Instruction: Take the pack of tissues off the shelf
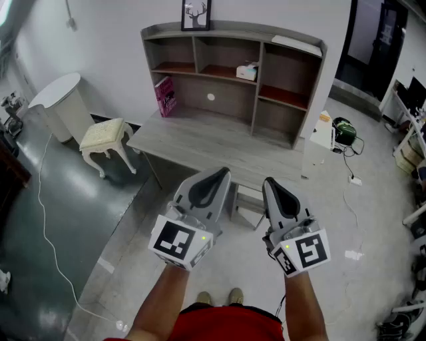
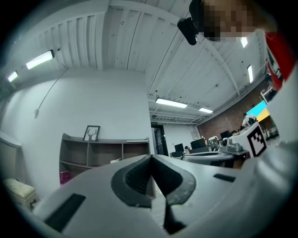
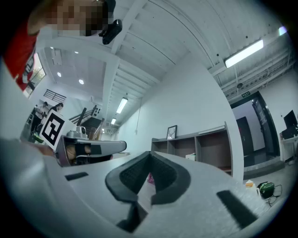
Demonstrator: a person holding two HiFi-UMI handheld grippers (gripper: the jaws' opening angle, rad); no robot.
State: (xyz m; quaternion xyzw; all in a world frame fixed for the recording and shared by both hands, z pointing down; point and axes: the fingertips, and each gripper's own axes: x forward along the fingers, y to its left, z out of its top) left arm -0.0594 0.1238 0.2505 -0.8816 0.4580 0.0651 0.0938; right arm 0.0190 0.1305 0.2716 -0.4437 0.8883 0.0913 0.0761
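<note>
The pack of tissues [image 1: 246, 71] is a small pale box in the middle upper compartment of the grey shelf unit [image 1: 233, 73], which stands at the back of the desk [image 1: 213, 143]. Both grippers hang in front of the desk's near edge, well short of the shelf. My left gripper [image 1: 212, 181] is shut with nothing in it, and my right gripper [image 1: 274, 188] beside it is shut and empty too. In the left gripper view the closed jaws meet at the left gripper's tip [image 2: 151, 158]. In the right gripper view the tissues [image 3: 191, 156] show past my shut right gripper [image 3: 150, 154].
A pink book [image 1: 165, 96] leans at the shelf's left end, and a framed deer picture [image 1: 196, 13] stands on top. A white stool [image 1: 105, 136] and a round white table [image 1: 56, 100] are to the left. A green object [image 1: 345, 131] and cables lie at the right.
</note>
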